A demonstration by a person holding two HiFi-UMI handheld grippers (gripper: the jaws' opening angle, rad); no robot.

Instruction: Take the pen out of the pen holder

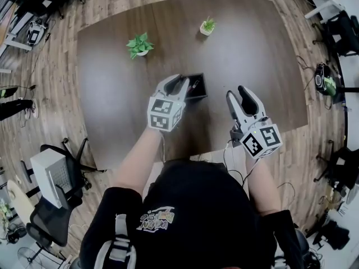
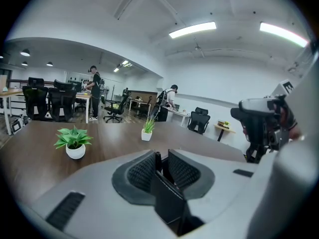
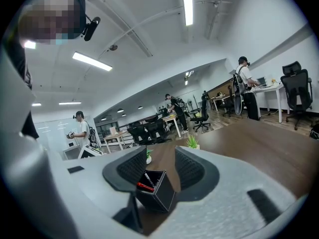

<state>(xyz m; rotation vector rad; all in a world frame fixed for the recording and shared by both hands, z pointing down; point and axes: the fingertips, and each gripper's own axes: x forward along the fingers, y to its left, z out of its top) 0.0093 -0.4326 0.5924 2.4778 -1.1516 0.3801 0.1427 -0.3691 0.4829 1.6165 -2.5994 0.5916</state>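
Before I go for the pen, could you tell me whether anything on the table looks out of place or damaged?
Nothing looks spilled or damaged. The red pen lies slanted low inside the pen holder rather than standing upright, which is the only mild oddity. Both potted plants stand upright.

A dark brown wooden table (image 1: 112, 66) with rounded corners carries a black square pen holder (image 1: 196, 87) near its middle. A leafy green plant in a white pot (image 1: 139, 45) stands beyond it, and a smaller potted plant (image 1: 207, 27) stands near the far edge.

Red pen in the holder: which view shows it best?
Right gripper view: the red pen lies inside the black pen holder. Head view shows only a faint speck in the holder; left gripper view shows just the holder's wall.
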